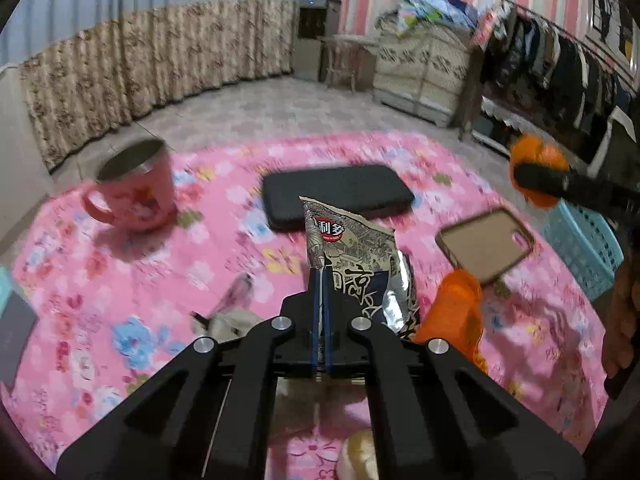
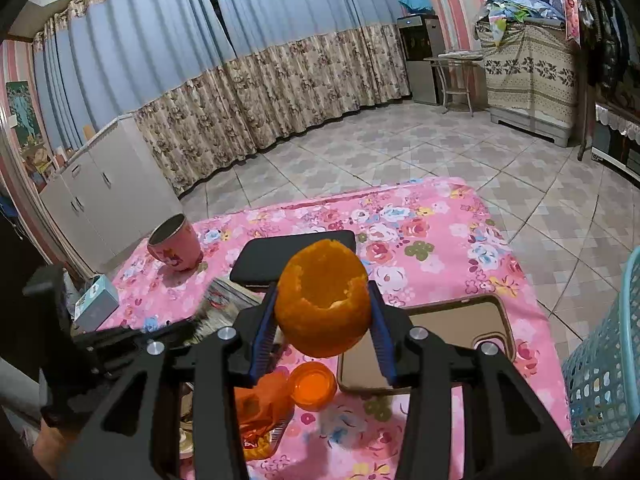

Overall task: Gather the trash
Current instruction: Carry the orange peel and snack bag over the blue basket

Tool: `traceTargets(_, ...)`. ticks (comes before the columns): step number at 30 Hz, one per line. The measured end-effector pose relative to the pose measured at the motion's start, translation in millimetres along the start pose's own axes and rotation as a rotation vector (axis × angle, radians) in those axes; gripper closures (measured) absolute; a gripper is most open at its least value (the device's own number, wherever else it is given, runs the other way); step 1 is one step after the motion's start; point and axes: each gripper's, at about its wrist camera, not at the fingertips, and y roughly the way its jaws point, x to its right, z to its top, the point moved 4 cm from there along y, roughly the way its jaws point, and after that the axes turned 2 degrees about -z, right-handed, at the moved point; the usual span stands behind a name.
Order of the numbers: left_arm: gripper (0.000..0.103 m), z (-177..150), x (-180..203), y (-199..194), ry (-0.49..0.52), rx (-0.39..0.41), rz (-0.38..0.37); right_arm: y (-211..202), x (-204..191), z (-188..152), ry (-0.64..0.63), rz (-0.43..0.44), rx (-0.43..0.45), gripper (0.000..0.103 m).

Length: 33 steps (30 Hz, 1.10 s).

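My left gripper [image 1: 321, 280] is shut on a grey and silver snack wrapper [image 1: 352, 256] and holds it above the pink flowered tablecloth [image 1: 120, 280]. My right gripper [image 2: 324, 312] is shut on a hollow orange peel [image 2: 324, 300], held above the table; it also shows in the left wrist view [image 1: 538, 168] at the right. An orange wrapper [image 2: 260, 412] and an orange cap [image 2: 314, 386] lie on the cloth below the right gripper. A turquoise basket [image 2: 608, 364] stands off the table's right edge.
On the cloth are a pink mug [image 1: 136, 188], a black flat case [image 1: 336, 192], a brown phone case [image 1: 486, 242], a small blue box [image 2: 96, 300] and crumpled paper [image 1: 228, 320]. Tiled floor, curtains and a cabinet lie beyond.
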Motion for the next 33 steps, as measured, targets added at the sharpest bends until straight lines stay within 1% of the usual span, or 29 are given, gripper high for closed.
traceTargets(2, 0.103, 8, -5, -14, -0.017, 0.049, 0.022, -5, -1, 2, -0.001, 0.003, 0.012, 0.060)
traceTargets(5, 0.103, 18, -14, -29, -0.042, 0.094, 0.034, -12, -3, 4, -0.007, 0.006, 0.030, 0.060)
traceTargets(11, 0.103, 31, -19, -51, -0.071, 0.163, 0.058, -29, -10, 8, -0.030, 0.002, 0.071, 0.060)
traceTargets(15, 0.103, 42, -7, -62, -0.075, 0.197, 0.050, -53, -8, 13, -0.040, -0.006, 0.119, 0.060)
traceTargets(19, 0.103, 59, 20, -70, -0.063, 0.236, 0.014, -83, 8, 19, -0.047, -0.047, 0.180, 0.060)
traceTargets(22, 0.103, 73, 51, -71, -0.055, 0.254, -0.031, -107, 31, 24, -0.052, -0.117, 0.219, 0.060)
traceTargets(25, 0.103, 83, 89, -66, -0.026, 0.262, -0.071, -132, 69, 28, -0.070, -0.255, 0.248, 0.060)
traceTargets(27, 0.103, 89, 121, -60, -0.002, 0.263, -0.101, -146, 94, 26, -0.069, -0.321, 0.250, 0.060)
traceTargets(30, 0.103, 93, 163, -50, 0.034, 0.263, -0.137, -168, 137, 18, -0.023, -0.406, 0.248, 0.060)
traceTargets(31, 0.103, 94, 178, -45, 0.049, 0.258, -0.154, -178, 156, 12, -0.003, -0.449, 0.247, 0.060)
traceTargets(33, 0.103, 95, 208, -36, 0.073, 0.252, -0.180, -192, 183, 5, 0.027, -0.499, 0.245, 0.060)
